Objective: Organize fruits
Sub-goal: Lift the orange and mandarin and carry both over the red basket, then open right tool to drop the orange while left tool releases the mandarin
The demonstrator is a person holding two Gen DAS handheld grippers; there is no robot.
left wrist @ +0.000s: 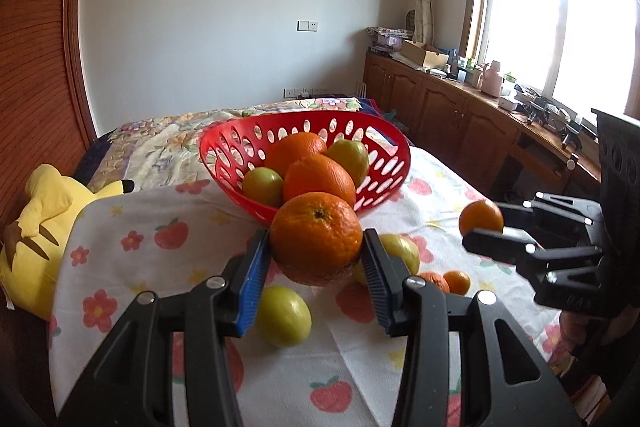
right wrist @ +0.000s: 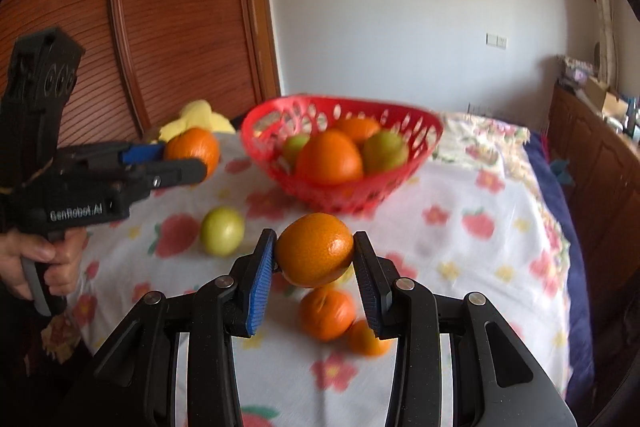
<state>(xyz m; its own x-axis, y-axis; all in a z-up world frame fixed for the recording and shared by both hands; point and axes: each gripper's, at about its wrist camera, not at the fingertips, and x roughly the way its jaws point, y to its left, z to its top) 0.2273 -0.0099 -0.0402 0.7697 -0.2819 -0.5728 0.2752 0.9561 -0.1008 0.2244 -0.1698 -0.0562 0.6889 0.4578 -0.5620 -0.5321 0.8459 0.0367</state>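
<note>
My left gripper (left wrist: 316, 259) is shut on a large orange (left wrist: 315, 237), held above the flowered cloth just in front of the red basket (left wrist: 224, 151). The same gripper (right wrist: 188, 163) and its orange (right wrist: 194, 145) show at the left in the right wrist view. My right gripper (right wrist: 314, 259) is shut on a smaller orange (right wrist: 314, 249), lifted off the cloth; it appears at the right of the left wrist view as a gripper (left wrist: 486, 231) with its orange (left wrist: 480, 217). The basket (right wrist: 420, 147) holds two oranges and two green fruits.
Loose on the cloth lie a green fruit (left wrist: 283, 315), another green one (left wrist: 402, 253), and two small oranges (right wrist: 327, 313) (right wrist: 366, 339). A yellow plush toy (left wrist: 44, 219) rests at the bed's left. A wooden cabinet (left wrist: 440, 107) runs along the right under the window.
</note>
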